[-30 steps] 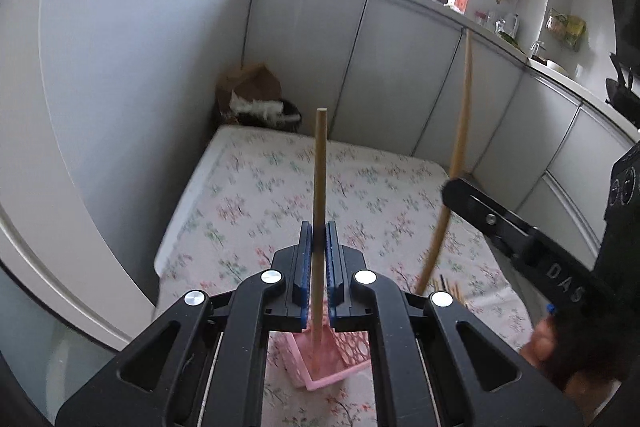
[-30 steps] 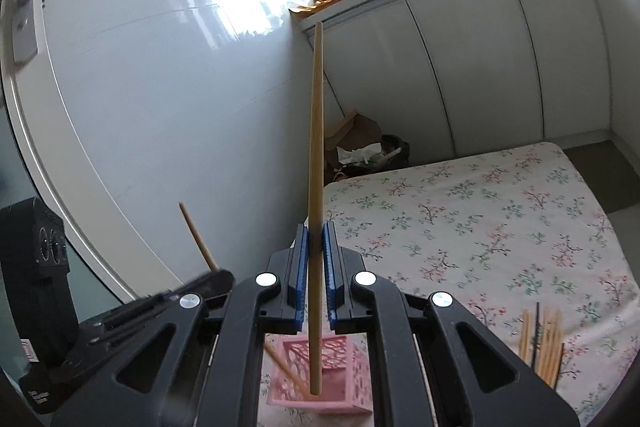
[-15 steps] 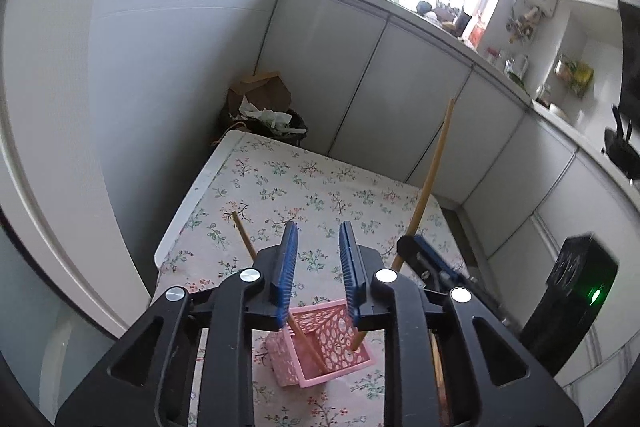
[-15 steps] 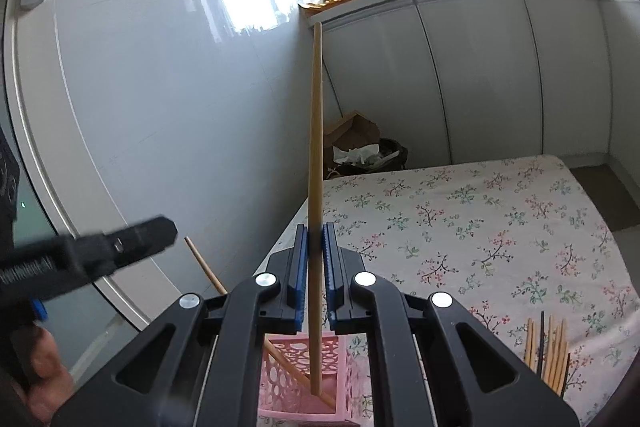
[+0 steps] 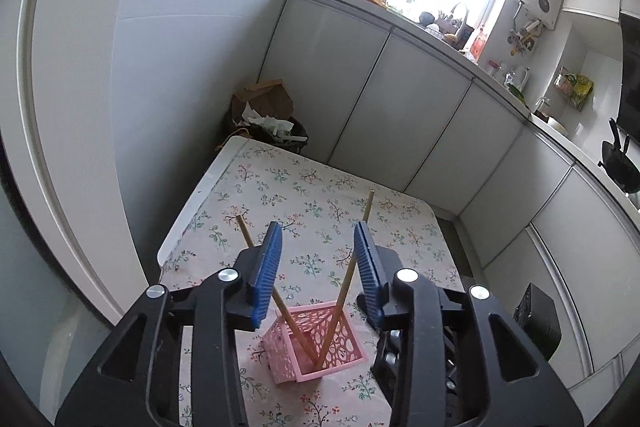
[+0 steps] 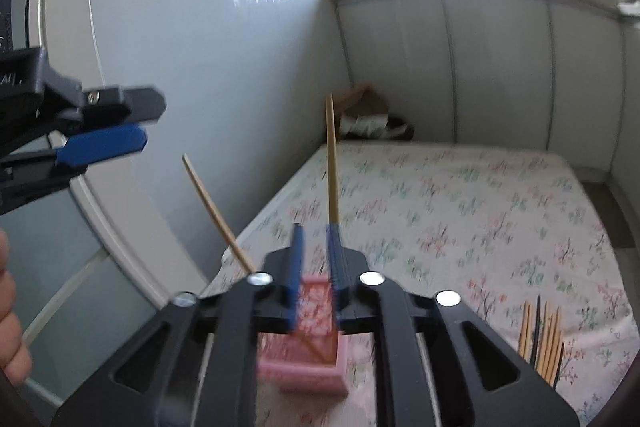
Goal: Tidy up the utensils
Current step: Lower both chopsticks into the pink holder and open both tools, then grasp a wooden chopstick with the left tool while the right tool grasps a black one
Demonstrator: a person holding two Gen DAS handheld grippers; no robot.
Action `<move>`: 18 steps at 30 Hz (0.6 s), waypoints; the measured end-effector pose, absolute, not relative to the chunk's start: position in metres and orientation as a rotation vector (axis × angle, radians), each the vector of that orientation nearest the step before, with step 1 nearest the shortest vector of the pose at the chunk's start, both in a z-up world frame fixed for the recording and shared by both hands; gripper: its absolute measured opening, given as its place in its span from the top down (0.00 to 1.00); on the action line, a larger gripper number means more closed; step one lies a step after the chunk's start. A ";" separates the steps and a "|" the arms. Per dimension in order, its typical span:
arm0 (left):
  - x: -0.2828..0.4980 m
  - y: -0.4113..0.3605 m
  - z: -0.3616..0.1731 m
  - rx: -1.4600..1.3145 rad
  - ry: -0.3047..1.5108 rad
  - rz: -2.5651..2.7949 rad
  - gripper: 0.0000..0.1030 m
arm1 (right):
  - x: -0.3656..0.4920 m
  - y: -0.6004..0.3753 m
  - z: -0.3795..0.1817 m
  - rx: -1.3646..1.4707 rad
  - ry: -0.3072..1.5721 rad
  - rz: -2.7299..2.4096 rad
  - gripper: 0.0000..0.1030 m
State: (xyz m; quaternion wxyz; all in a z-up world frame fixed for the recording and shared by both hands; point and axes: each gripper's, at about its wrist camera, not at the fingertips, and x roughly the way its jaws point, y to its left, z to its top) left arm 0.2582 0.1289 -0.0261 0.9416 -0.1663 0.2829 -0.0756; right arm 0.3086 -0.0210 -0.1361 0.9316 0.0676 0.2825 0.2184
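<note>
A pink perforated basket (image 5: 316, 347) stands on the floral tablecloth. Two wooden chopsticks lean in it as a V: one to the left (image 5: 260, 263), one to the right (image 5: 358, 239). My left gripper (image 5: 316, 255) is open and empty above the basket. My right gripper (image 6: 316, 251) is open above the basket (image 6: 308, 359), in a blurred view; the right chopstick (image 6: 331, 159) rises just past its right finger, free of the pads. The left chopstick (image 6: 216, 215) leans left. The left gripper (image 6: 100, 131) shows at the left edge.
A bundle of loose chopsticks (image 6: 542, 339), wooden and dark, lies on the cloth at the right. The table (image 5: 192, 211) stands in a corner with a wall left and white cabinets (image 5: 360, 99) behind. A bin with paper (image 5: 268, 119) is beyond it.
Both grippers opened and let go of their chopsticks, which now lean in the pink basket. The left opened first and drew back and up; the right opened in the last half second.
</note>
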 end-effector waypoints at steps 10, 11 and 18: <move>0.247 0.092 -0.017 -0.293 0.585 -0.242 0.55 | 0.274 -0.136 -0.062 0.221 0.647 0.252 0.61; 0.244 0.084 -0.015 -0.278 0.586 -0.254 0.51 | 0.268 -0.154 -0.059 0.256 0.675 0.231 0.58; 0.228 -0.002 -0.033 -0.085 0.698 -0.327 0.36 | 0.253 -0.228 -0.111 0.511 0.893 0.169 0.55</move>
